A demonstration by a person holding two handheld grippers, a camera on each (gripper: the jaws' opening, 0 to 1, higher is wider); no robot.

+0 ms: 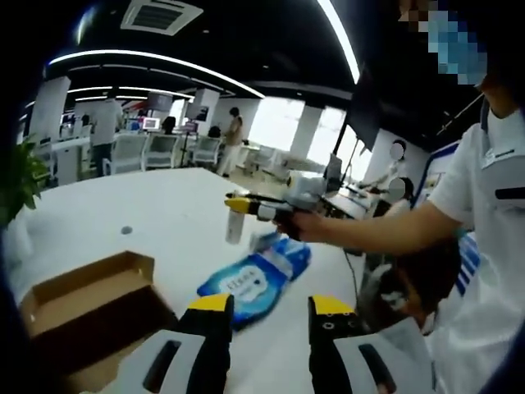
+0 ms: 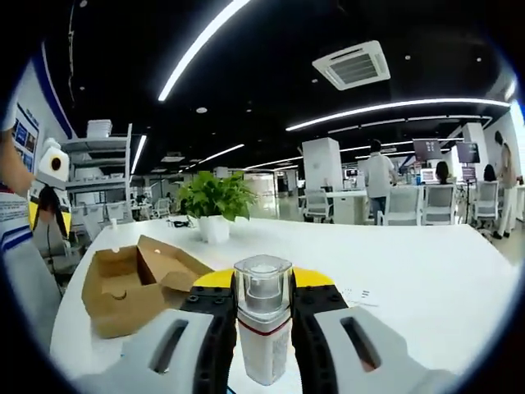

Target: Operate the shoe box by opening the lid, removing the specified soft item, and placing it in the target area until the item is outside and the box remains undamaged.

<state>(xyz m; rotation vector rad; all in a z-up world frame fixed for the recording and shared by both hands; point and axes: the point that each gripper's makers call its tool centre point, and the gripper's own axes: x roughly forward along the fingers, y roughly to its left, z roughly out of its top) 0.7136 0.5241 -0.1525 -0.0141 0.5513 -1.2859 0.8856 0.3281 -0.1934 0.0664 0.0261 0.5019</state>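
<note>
Bottle (image 2: 262,328) between right tool (image 2: 262,308) jaws.

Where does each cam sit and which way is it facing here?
Left gripper view: rides the left gripper, jaws apart and empty; looks across the white table at the open cardboard box, the blue wipes pack and the right gripper holding a small bottle; the person's arm and torso show.
Right gripper view: rides the right gripper, shut on the bottle; looks the opposite way over the table toward a potted plant.
Shared: box, table, bottle.
</note>
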